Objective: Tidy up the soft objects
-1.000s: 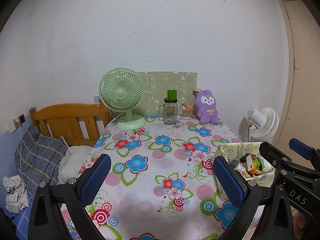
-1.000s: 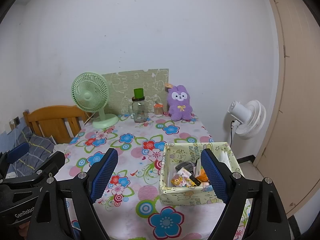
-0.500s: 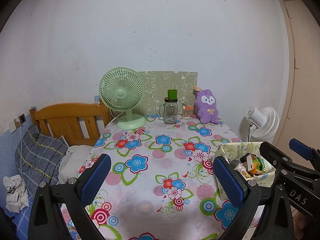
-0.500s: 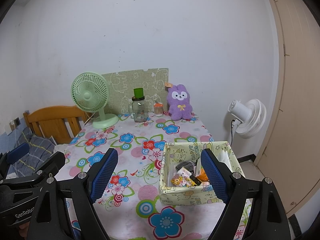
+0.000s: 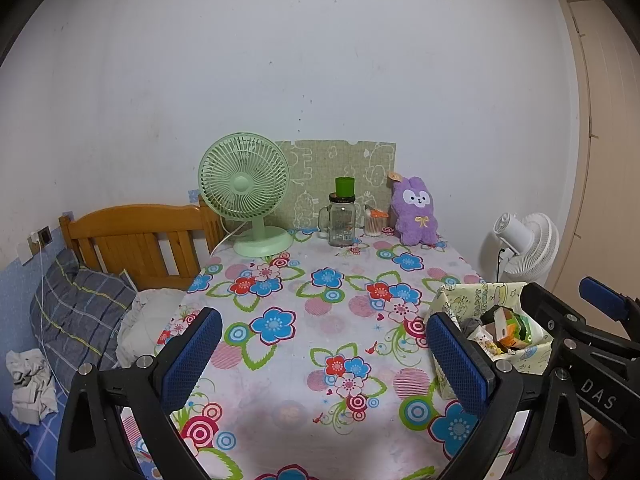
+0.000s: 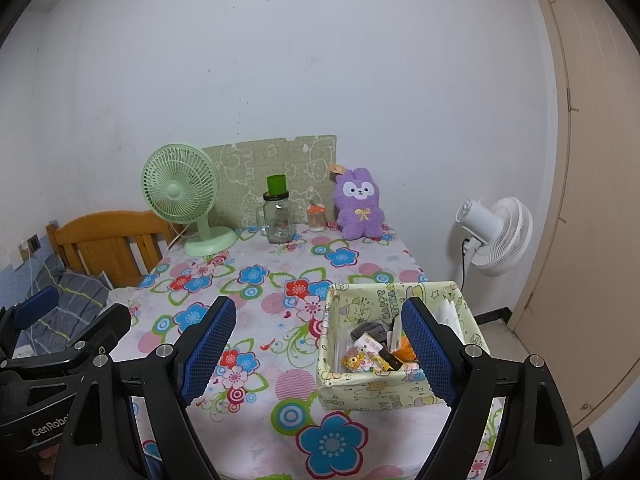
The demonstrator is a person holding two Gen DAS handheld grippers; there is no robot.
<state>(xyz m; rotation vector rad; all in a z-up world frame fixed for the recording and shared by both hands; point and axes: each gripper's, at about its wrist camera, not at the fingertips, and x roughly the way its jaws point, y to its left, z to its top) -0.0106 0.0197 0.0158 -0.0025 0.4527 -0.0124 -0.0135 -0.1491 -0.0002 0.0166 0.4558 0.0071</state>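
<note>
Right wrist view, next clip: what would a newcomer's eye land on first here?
Probably the flower-print tablecloth, then the purple plush bunny sitting upright at the table's far edge against the wall, right of the glass jar and green desk fan. Nearer, a patterned fabric box of small items sits at the table's right front, partly behind the open right gripper.
</note>
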